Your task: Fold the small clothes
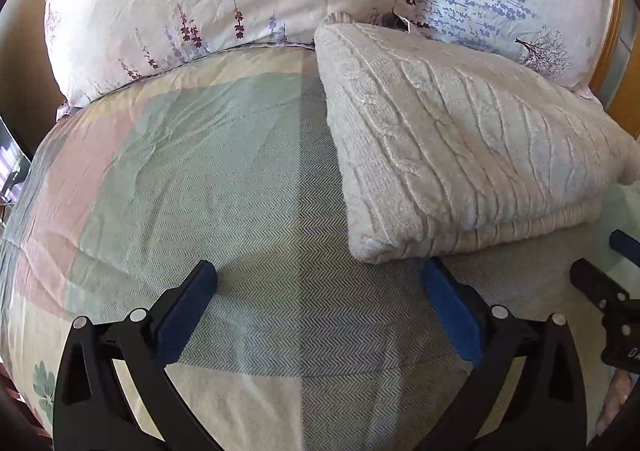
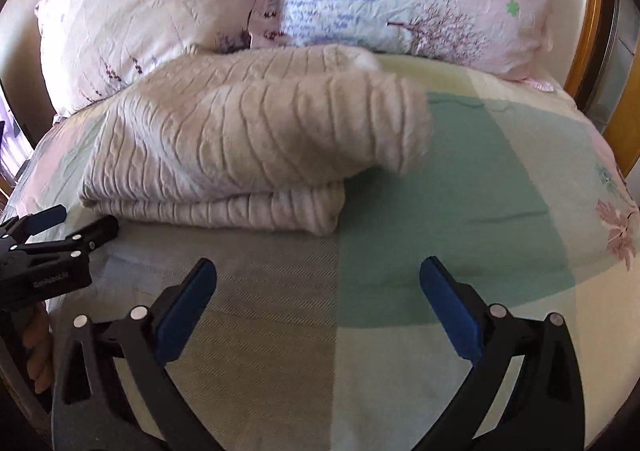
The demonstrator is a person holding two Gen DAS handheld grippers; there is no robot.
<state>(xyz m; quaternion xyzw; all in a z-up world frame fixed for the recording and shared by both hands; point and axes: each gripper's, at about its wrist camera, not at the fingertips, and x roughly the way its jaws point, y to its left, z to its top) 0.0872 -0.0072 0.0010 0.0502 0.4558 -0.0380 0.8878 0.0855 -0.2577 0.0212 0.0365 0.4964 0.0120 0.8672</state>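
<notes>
Sweater, cream cable-knit and folded, lies on the bed toward its head edge, against the pillows. Left tongs and right tongs both gape wide and empty just short of its near hem.

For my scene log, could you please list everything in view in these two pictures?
sweater: one, cream cable-knit, folded, lying on the bedspread in front of the pillows.
pillows: two, pale pink with purple floral print, side by side at the head of the bed.
bedspread: one, pastel blocks of green, pink, grey and cream, covering the bed.
headboard: one, wooden, orange-brown, behind the pillows at the right edge.
left gripper: one, black with blue pads, open, empty, over the bedspread just short of the sweater.
right gripper: one, black with blue pads, open, empty, over the bedspread near the sweater.
</notes>
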